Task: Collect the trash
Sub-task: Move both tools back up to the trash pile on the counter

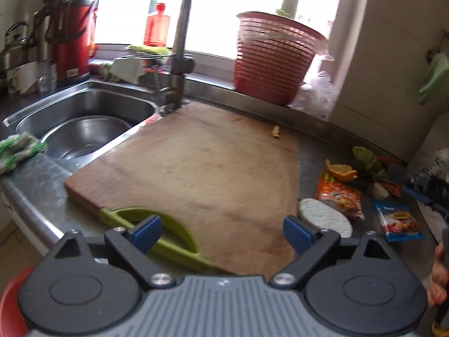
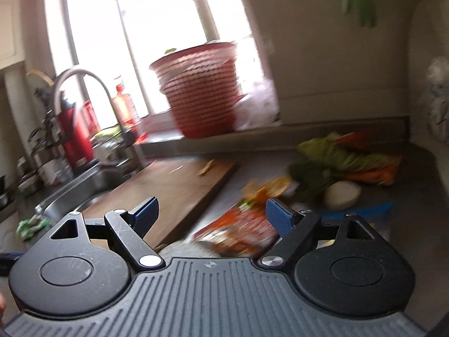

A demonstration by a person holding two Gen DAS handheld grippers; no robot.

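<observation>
Blue-padded left claw point(image 1: 221, 231): jaws wide, nothing between, over the wooden cutting board point(image 1: 196, 165). Right claw point(image 2: 212, 214): likewise spread and empty, just short of the orange snack wrapper point(image 2: 241, 231).

Trash clustered on the steel tabletop point(image 1: 314, 157) right of the board: orange peel point(image 1: 341, 172), white round disc point(image 1: 325, 219), blue packet point(image 1: 398, 220), leafy scraps point(image 1: 364, 160).

Risks, judged: flat wrapper likely to slide away under closing pads; heavy blur in the right view, so a rushed grab could miss or scatter scraps; both claws converging on one pile, possible clash.

Nearby: green-handled tool point(image 1: 162, 233) at the board's near edge, sink point(image 1: 84, 129) left, red basket point(image 1: 275, 59) on the sill, clear of the pile.
</observation>
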